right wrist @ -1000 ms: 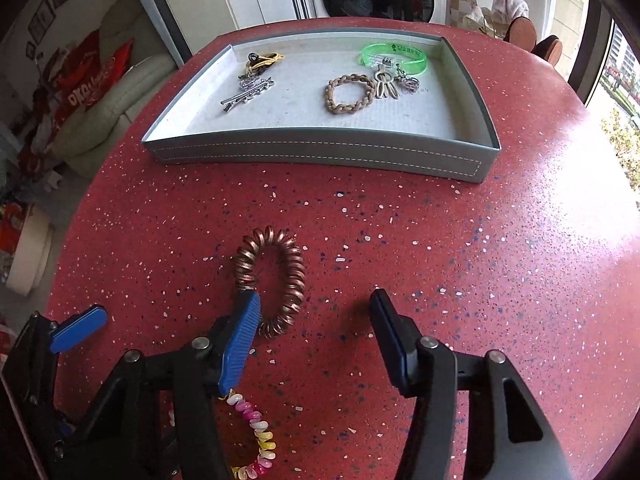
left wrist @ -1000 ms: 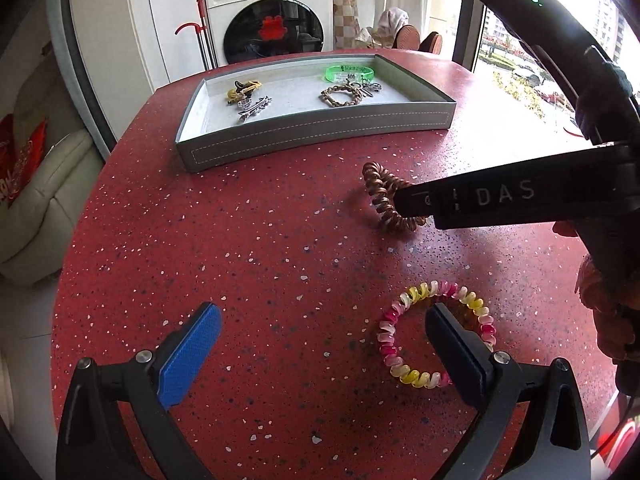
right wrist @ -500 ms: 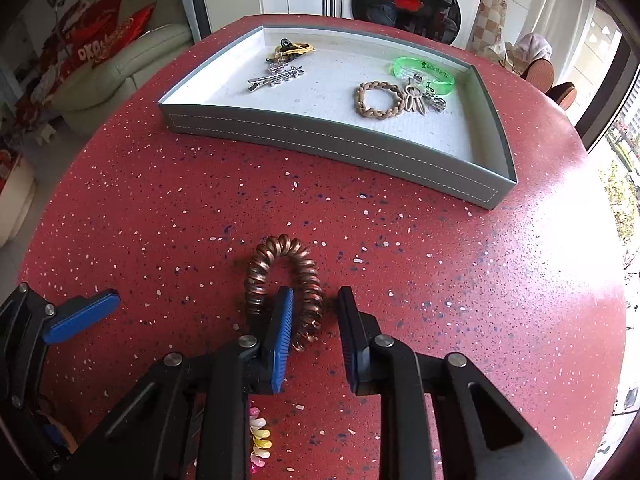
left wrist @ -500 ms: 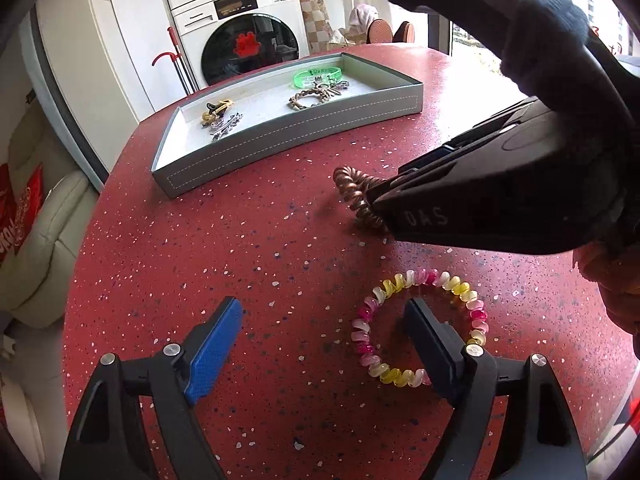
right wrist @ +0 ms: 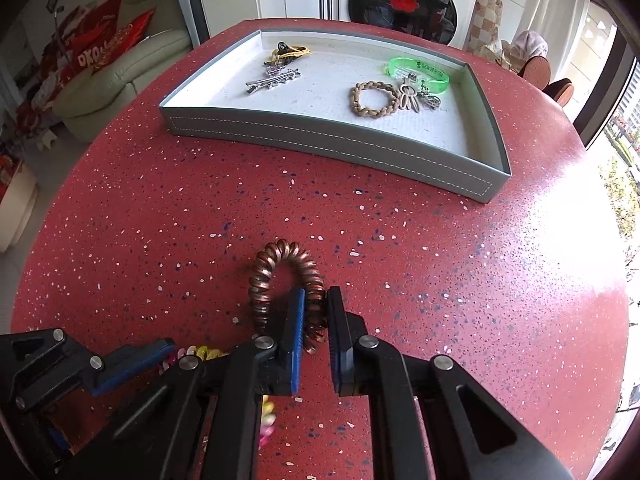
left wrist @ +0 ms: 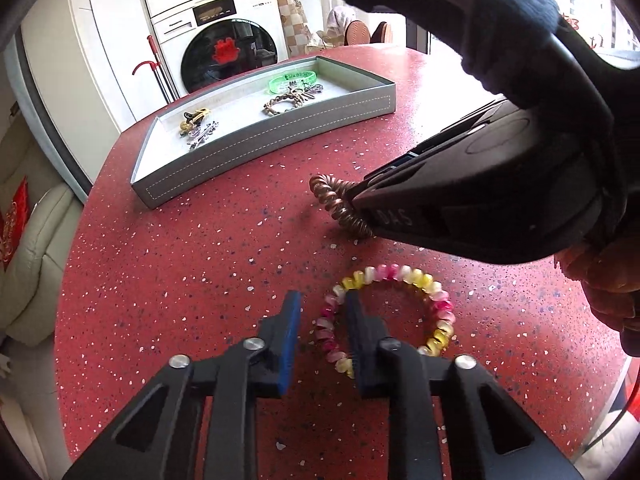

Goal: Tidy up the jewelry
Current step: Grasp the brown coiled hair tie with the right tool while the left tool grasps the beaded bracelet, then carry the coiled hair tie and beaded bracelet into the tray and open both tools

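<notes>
Right wrist view: the right gripper (right wrist: 313, 312) sits low in the centre of the frame, its blue-padded fingers (right wrist: 297, 320) pressed onto the right-hand side of the copper coil hair tie (right wrist: 280, 276); the coil lies on the red speckled table (right wrist: 440, 260), well apart from the grey tray (right wrist: 320, 136) in the upper half of the frame. The tray already holds a green wristband (right wrist: 420, 70), a braided bracelet (right wrist: 374, 98), a silver hair clip (right wrist: 272, 78) and a yellow-and-black tie (right wrist: 290, 50).

Left wrist view: the left gripper (left wrist: 322, 316), lower centre, is nearly closed across the left arc of the pink-and-yellow coil bracelet (left wrist: 400, 304); one finger stands inside the ring, the other outside; whether the pads actually bear on it I cannot tell — a narrow gap seems to remain.

Handling, as a judgement: both coils look light, springy plastic; they should squash under the pads and may twist or spring free — a hold across a single strand of the ring, as taken here, seems soundest; neither appears fragile.

Writing: "DAS" reads on the side of the right gripper in the left wrist view; the green wristband carries dark print too small to read; the washing machine (left wrist: 224, 40) shows a panel label, illegible.
</notes>
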Motion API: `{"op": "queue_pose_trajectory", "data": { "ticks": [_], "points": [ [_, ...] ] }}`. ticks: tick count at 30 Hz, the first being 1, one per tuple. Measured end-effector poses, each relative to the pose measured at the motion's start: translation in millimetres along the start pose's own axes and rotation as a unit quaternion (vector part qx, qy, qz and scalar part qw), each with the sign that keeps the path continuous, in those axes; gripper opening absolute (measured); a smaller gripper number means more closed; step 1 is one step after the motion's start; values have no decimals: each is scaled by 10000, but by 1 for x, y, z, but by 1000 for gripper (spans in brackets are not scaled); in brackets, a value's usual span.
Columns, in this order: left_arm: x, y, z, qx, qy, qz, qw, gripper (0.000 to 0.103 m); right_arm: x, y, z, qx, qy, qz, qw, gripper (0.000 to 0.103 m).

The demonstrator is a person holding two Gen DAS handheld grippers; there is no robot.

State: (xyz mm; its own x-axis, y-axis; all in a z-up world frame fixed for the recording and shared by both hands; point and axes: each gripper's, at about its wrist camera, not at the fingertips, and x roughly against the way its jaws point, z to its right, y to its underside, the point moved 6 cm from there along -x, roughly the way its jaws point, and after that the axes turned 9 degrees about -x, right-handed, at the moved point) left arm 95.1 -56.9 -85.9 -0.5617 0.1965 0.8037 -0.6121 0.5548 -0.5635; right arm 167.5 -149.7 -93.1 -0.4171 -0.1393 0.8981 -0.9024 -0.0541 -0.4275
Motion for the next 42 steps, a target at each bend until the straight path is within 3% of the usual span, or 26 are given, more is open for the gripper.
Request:
{"op": "queue_pose_trajectory", "data": {
  "ticks": [12,33,34,42],
  "points": [
    [-1,2,-11,567,508,-17,9971,27,12,0,8,-305,-166,160,9993,12],
    [14,-6,-58,1296,687,216,9889,26,33,0,24,-690,-381,363,9962,12],
    [14,-7,-60,1312,691,232,9887,17,34,0,25,-699,-380,367,9962,12],
    [10,-4,-71,1400,654,144,9879,17,33,1,25,-736,-429,334,9958,12]
  ]
}}
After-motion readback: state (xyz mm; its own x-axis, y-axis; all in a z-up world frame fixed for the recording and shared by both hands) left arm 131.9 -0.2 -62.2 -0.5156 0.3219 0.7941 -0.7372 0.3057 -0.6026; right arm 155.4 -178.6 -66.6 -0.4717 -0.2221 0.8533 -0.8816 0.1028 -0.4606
